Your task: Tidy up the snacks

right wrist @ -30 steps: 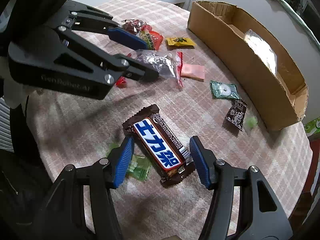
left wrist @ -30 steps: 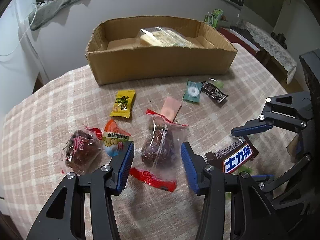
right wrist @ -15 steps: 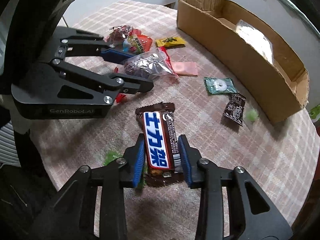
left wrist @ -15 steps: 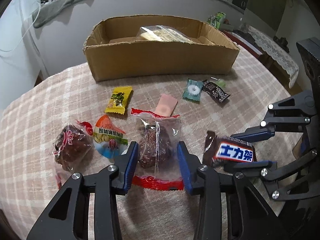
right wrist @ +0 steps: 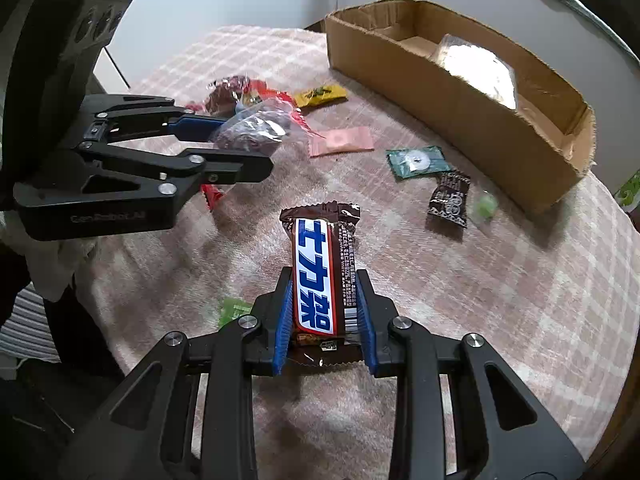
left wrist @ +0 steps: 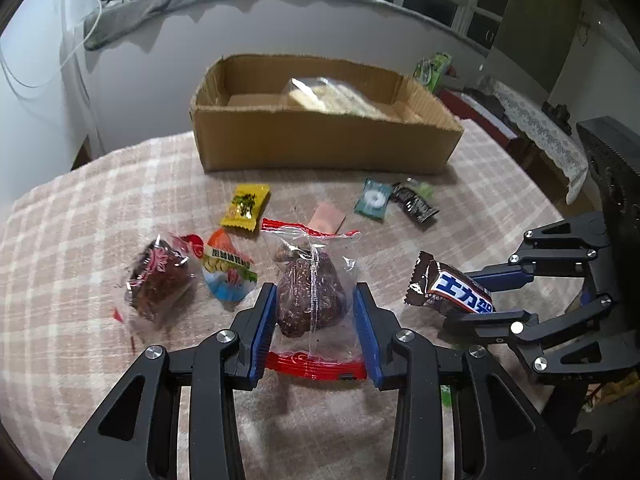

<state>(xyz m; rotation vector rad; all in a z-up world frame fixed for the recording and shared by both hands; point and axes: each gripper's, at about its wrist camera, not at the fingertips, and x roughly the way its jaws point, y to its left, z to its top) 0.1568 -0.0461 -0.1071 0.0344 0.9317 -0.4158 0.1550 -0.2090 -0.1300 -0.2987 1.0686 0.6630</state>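
Note:
My left gripper [left wrist: 314, 304] is shut on a clear bag of dark dried fruit [left wrist: 310, 296] with red sealed ends, held just above the checked tablecloth [left wrist: 100, 208]. My right gripper [right wrist: 325, 300] is shut on a brown chocolate bar [right wrist: 322, 272] with a blue and white label, lifted off the cloth. The bar also shows in the left wrist view [left wrist: 452, 290]. An open cardboard box [left wrist: 320, 136] stands at the far side and holds a clear cracker pack [left wrist: 332, 94].
Loose on the cloth are a second dried-fruit bag [left wrist: 156, 280], a red and blue triangular pack [left wrist: 226, 272], a yellow candy [left wrist: 246, 208], a pink packet [left wrist: 328, 218], a green mint [left wrist: 372, 200] and a dark candy [left wrist: 414, 206]. A green wrapper [right wrist: 232, 310] lies near the right gripper.
Both grippers closed on their snacks and lifted them: the left on the dried-fruit bag, the right on the chocolate bar, which turned lengthwise between the fingers.

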